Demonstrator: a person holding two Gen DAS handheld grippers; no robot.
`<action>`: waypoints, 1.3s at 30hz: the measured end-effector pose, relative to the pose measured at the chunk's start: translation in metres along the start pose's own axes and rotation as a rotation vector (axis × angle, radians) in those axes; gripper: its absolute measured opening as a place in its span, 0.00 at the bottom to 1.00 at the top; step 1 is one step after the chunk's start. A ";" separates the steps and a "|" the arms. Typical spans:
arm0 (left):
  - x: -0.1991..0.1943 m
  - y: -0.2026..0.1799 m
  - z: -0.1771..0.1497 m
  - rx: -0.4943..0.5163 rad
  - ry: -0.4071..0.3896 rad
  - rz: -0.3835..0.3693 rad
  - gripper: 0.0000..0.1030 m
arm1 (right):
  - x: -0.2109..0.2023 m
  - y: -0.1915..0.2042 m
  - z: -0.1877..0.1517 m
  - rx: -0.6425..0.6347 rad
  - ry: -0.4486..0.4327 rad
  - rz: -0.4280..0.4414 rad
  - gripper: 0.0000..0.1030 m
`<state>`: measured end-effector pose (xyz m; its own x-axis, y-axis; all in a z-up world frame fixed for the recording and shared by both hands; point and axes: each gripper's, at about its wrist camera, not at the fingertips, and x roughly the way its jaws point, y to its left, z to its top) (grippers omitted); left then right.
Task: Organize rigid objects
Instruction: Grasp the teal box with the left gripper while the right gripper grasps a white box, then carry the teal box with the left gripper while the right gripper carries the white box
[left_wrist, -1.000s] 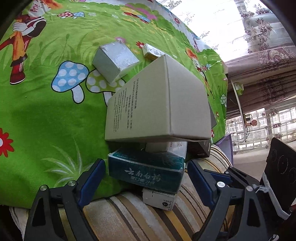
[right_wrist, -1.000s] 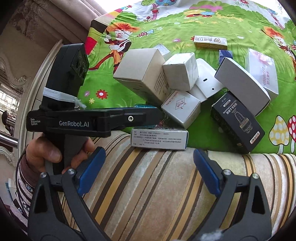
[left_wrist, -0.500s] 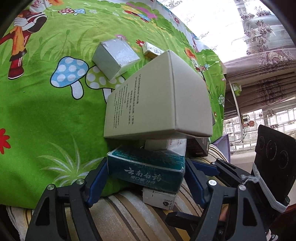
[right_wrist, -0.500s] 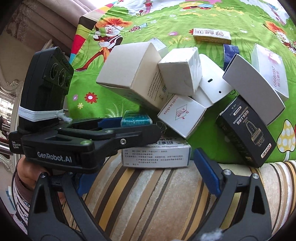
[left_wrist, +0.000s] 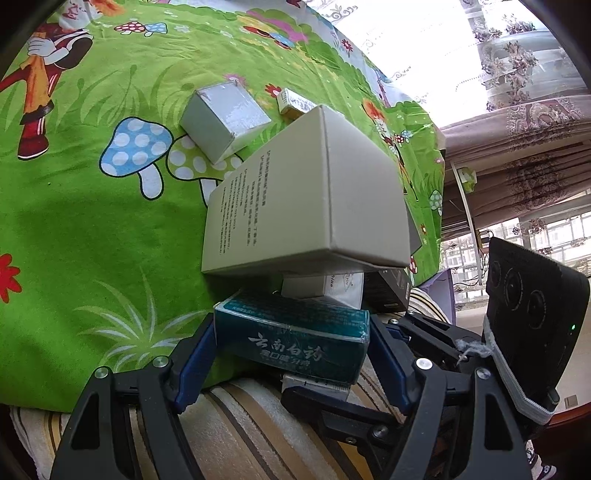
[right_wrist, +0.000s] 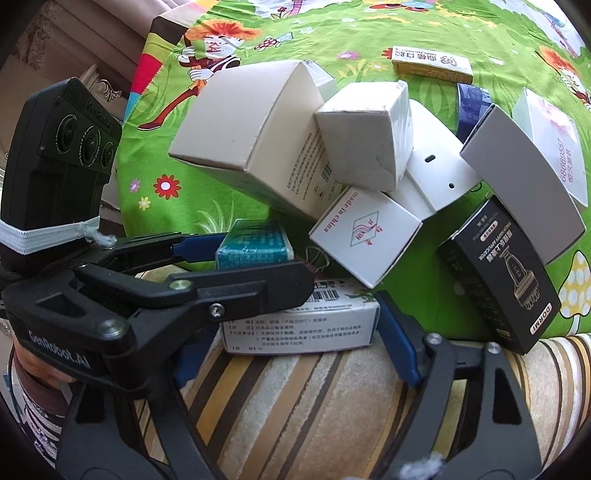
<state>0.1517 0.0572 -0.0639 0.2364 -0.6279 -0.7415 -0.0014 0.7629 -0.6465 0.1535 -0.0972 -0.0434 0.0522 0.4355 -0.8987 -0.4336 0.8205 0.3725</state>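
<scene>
A pile of cardboard boxes lies on a green cartoon cloth. My left gripper (left_wrist: 291, 343) has its blue pads pressed on both ends of a teal box (left_wrist: 291, 338), which also shows in the right wrist view (right_wrist: 253, 245). A big beige box (left_wrist: 314, 199) leans over it. My right gripper (right_wrist: 295, 332) is open around a flat white printed box (right_wrist: 299, 326) at the cloth's edge; the left pad is hidden behind my left gripper. A "made in china" box (right_wrist: 364, 236) and a black box (right_wrist: 498, 273) lie beside it.
A grey-white cube box (left_wrist: 225, 120) and a small yellow box (left_wrist: 295, 103) lie farther out on the cloth. A striped cushion (right_wrist: 314, 406) runs under both grippers. Curtains and a window (left_wrist: 517, 129) are at the right.
My left gripper moved in and closed on the teal box. My right gripper moved forward until its fingers flank the flat white box.
</scene>
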 end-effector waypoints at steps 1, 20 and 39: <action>-0.001 0.000 -0.001 0.000 -0.004 -0.002 0.75 | -0.001 0.000 -0.001 -0.003 -0.003 0.005 0.77; -0.049 -0.026 -0.038 -0.001 -0.163 0.021 0.75 | -0.083 -0.013 -0.047 -0.061 -0.218 -0.082 0.77; -0.020 -0.128 -0.089 0.138 -0.164 -0.034 0.75 | -0.167 -0.085 -0.131 0.063 -0.434 -0.234 0.77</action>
<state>0.0607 -0.0417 0.0181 0.3889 -0.6289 -0.6732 0.1399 0.7626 -0.6316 0.0641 -0.2884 0.0451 0.5171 0.3405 -0.7853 -0.3115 0.9294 0.1978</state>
